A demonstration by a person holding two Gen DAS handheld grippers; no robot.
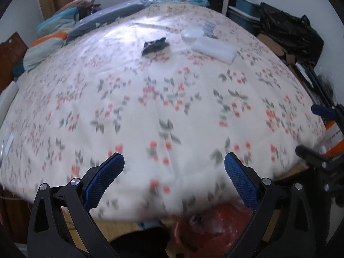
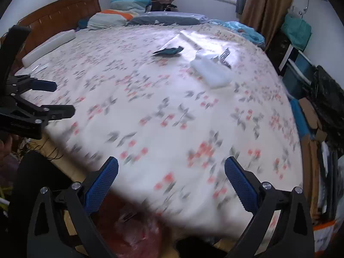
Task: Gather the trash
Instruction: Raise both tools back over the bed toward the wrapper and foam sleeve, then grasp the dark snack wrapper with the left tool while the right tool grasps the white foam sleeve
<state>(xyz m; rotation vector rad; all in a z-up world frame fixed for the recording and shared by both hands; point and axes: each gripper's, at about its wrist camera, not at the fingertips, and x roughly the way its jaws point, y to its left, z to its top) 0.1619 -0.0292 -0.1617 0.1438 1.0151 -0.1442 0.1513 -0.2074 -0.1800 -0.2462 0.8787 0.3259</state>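
Observation:
Trash lies far across the floral bedspread (image 1: 150, 107): a dark crumpled wrapper (image 1: 155, 45), a clear plastic lid or cup (image 1: 192, 34), a white foam-like packet (image 1: 214, 50) and a patterned wrapper (image 1: 209, 29). In the right wrist view the dark wrapper (image 2: 168, 51), white packet (image 2: 211, 72) and patterned wrapper (image 2: 223, 58) show too. A red bin (image 1: 206, 230) with a plastic liner sits below the bed's near edge, also in the right wrist view (image 2: 137, 234). My left gripper (image 1: 174, 163) is open and empty. My right gripper (image 2: 171, 167) is open and empty.
Pillows and folded bedding (image 2: 120, 17) lie by the wooden headboard (image 2: 58, 15). A white bolster (image 2: 48, 47) lies at the bed's left side. Boxes, storage bins and a black bag (image 1: 288, 34) crowd the right side of the bed.

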